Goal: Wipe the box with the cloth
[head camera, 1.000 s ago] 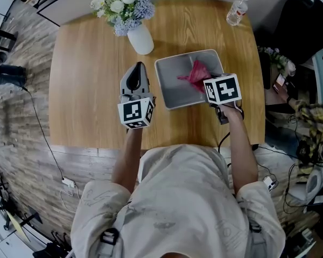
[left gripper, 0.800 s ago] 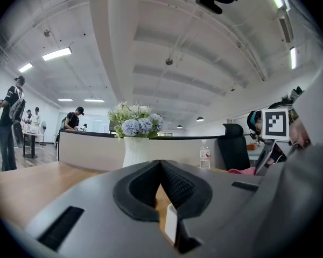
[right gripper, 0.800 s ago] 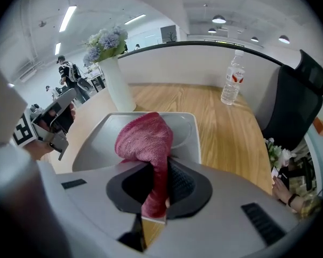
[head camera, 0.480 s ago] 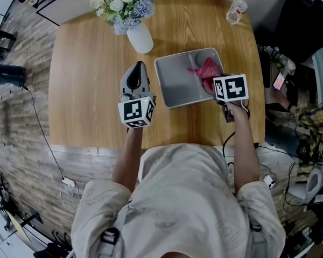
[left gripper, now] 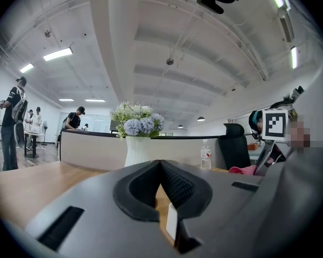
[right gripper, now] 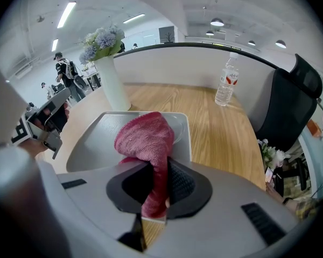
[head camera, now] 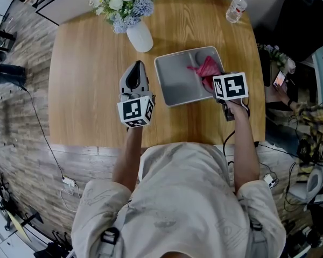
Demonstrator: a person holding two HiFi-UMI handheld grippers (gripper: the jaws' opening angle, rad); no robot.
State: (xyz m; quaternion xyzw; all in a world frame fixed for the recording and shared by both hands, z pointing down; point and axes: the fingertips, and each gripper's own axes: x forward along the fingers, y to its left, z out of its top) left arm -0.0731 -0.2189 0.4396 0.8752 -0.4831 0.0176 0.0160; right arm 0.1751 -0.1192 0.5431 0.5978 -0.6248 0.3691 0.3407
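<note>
Red terry cloth [right gripper: 146, 136], the working tool, bunched at the right end of the box [head camera: 177, 85]: one fold is clamped between the jaws of the right gripper [right gripper: 155, 191], and the rest stands ahead of them as a rounded wad over the box's right-hand wall. The cloth appears soft, light and limp, with a looped pile that should drag rather than slip on a smooth surface; a hold on a gathered fold, as here, probably serves best, since it leaves a padded mass in front of the jaws to meet the box. Whether the wad actually presses on the box floor cannot be told. The box is a shallow, open grey tray with a smooth interior and thin walls. It is judged light and stiff, and likely to slide on the wood under a sideways stroke; its near-left rim is free and would suit a steadying hold. The left gripper [head camera: 137, 69] is just beside that left wall, apart from it, jaws brought together on nothing. Box and grippers sit over a wooden table [head camera: 81, 90]; a white vase of flowers [head camera: 139, 36] stands beyond the box, and a water bottle [head camera: 237, 9] at the far right corner.
</note>
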